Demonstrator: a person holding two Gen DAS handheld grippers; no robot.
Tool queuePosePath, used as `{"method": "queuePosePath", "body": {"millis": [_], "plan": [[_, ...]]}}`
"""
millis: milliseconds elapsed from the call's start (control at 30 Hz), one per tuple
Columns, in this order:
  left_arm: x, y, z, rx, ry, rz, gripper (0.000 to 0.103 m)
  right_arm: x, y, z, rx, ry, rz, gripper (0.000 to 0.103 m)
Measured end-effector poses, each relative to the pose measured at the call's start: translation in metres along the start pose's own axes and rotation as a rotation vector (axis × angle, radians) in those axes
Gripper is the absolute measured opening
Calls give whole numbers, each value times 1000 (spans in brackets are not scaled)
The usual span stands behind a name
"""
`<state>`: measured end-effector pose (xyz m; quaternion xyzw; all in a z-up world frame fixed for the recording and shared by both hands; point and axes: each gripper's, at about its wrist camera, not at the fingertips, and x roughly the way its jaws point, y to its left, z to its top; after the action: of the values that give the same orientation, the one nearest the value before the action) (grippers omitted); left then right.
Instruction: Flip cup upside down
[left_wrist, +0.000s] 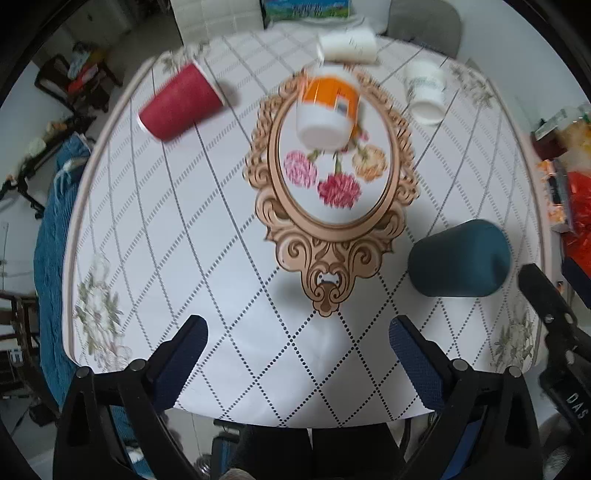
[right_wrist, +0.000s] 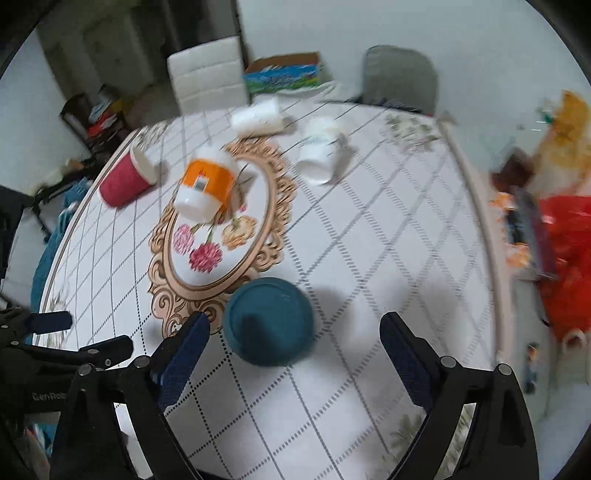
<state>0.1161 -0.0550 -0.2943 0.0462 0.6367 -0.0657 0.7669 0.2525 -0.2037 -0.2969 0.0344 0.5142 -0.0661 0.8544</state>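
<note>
A dark teal cup (left_wrist: 460, 258) stands upside down on the table, base up; in the right wrist view it (right_wrist: 269, 321) sits just ahead of my right gripper (right_wrist: 295, 339), nearer its left finger. The right gripper is open and empty, above the cup. My left gripper (left_wrist: 297, 343) is open and empty over the table's near edge, left of the teal cup. A red cup (left_wrist: 181, 103), an orange-and-white cup (left_wrist: 327, 110) and two white cups (left_wrist: 424, 90) (left_wrist: 347, 46) lie on their sides farther back.
The round table (left_wrist: 147, 258) has a white checked cloth with an ornate oval flower print (left_wrist: 332, 206) in the middle. Red bags and clutter (right_wrist: 561, 251) sit off the right edge. Chairs (right_wrist: 208, 81) stand behind the table. A blue cloth (left_wrist: 51, 240) hangs at the left.
</note>
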Motion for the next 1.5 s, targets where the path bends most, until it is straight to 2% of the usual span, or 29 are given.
{"method": "queuePosePath", "body": {"millis": [233, 500, 667, 800, 1233, 1500], "plan": [[-46, 7, -8, 43, -123, -4, 101, -57, -11, -12, 66, -58, -127, 97], [-94, 4, -31, 95, -218, -16, 101, -115, -5, -34, 105, -108, -184, 98], [-136, 1, -52, 91, -305, -12, 101, -162, -1, -46, 105, -130, -174, 98], [-171, -1, -73, 68, -369, 0, 101, -212, -3, -57, 90, -187, -173, 98], [-250, -7, -151, 27, -470, -12, 101, -338, -12, -100, 43, -296, -155, 101], [-283, -6, -188, 36, -519, 4, 101, -386, -7, -124, 30, -332, -119, 101]]}}
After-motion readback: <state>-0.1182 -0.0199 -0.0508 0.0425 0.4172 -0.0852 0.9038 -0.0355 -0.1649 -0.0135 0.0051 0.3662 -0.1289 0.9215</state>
